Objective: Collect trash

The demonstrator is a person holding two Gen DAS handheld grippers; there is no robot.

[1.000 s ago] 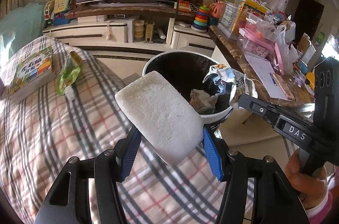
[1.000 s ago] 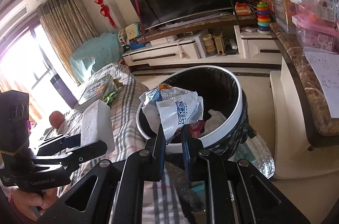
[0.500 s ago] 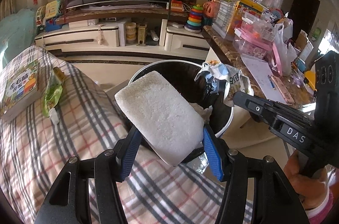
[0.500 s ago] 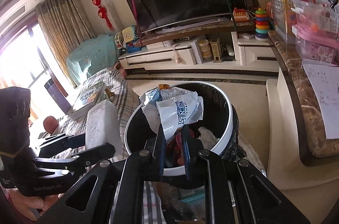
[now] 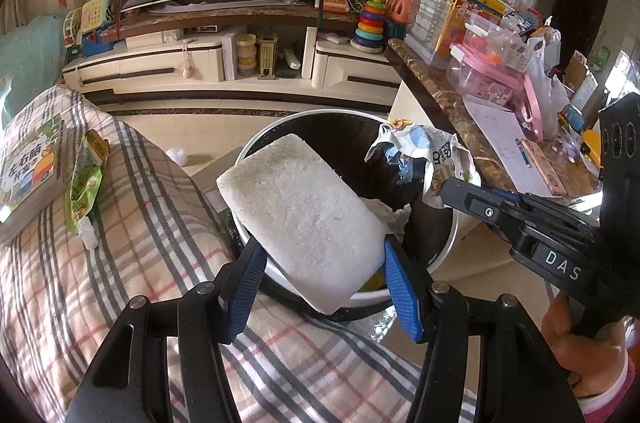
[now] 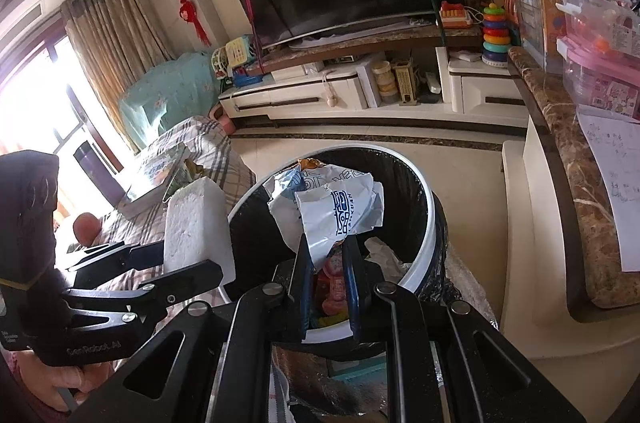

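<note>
My left gripper (image 5: 322, 257) is shut on a white foam block (image 5: 302, 213), held tilted over the near rim of the round trash bin (image 5: 448, 251). The same foam block (image 6: 196, 227) shows in the right wrist view beside the bin (image 6: 426, 223). My right gripper (image 6: 326, 251) is shut on a crumpled white and blue wrapper (image 6: 332, 207) above the bin's opening. From the left wrist view that wrapper (image 5: 424, 155) hangs over the bin's far right side. Crumpled paper and red packaging lie inside the bin.
A plaid-covered surface (image 5: 80, 263) on the left carries a book (image 5: 28, 167) and a green pouch (image 5: 86, 183). A marble counter (image 5: 472, 139) crowded with boxes and papers runs along the right. A TV stand (image 5: 240, 59) stands behind. A small white scrap (image 5: 178, 155) lies on the floor.
Both grippers moved forward and over the bin with their loads still held. The bin now sits closer and lower in both views.
</note>
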